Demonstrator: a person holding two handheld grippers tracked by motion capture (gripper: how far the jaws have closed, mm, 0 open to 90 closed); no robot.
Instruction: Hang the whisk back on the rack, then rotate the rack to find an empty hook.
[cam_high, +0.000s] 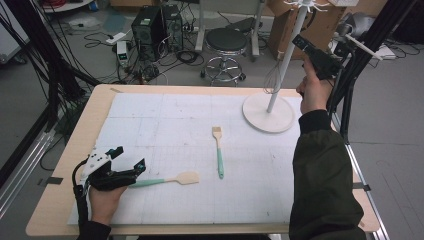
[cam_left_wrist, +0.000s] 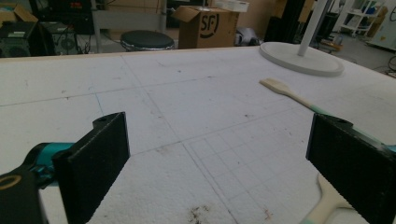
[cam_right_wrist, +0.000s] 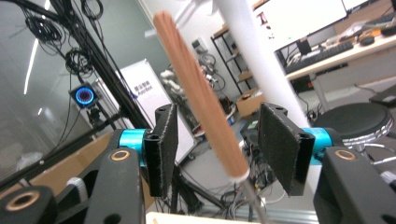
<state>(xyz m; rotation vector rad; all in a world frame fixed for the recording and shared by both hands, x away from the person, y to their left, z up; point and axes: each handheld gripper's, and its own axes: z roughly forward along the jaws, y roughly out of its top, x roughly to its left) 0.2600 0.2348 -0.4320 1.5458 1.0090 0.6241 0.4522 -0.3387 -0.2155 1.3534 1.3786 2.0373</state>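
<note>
Table (cam_high: 150, 100) edge: right gripper (cam_high: 300, 42) raised (jaws apart) around whisk handle (cam_right_wrist: 201, 93).

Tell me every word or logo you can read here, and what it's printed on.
"SF": on the cardboard box behind the table, in the left gripper view.
White banner, in the right gripper view: blue print, too blurred to read.
Monitor there: too washed out to read.

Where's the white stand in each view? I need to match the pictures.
High view: white stand at the table's far right.
Left gripper view: its base upper right, past the brush.
Right gripper view: its pole top centre, behind the whisk handle.
Shared landmark: the black stool.
</note>
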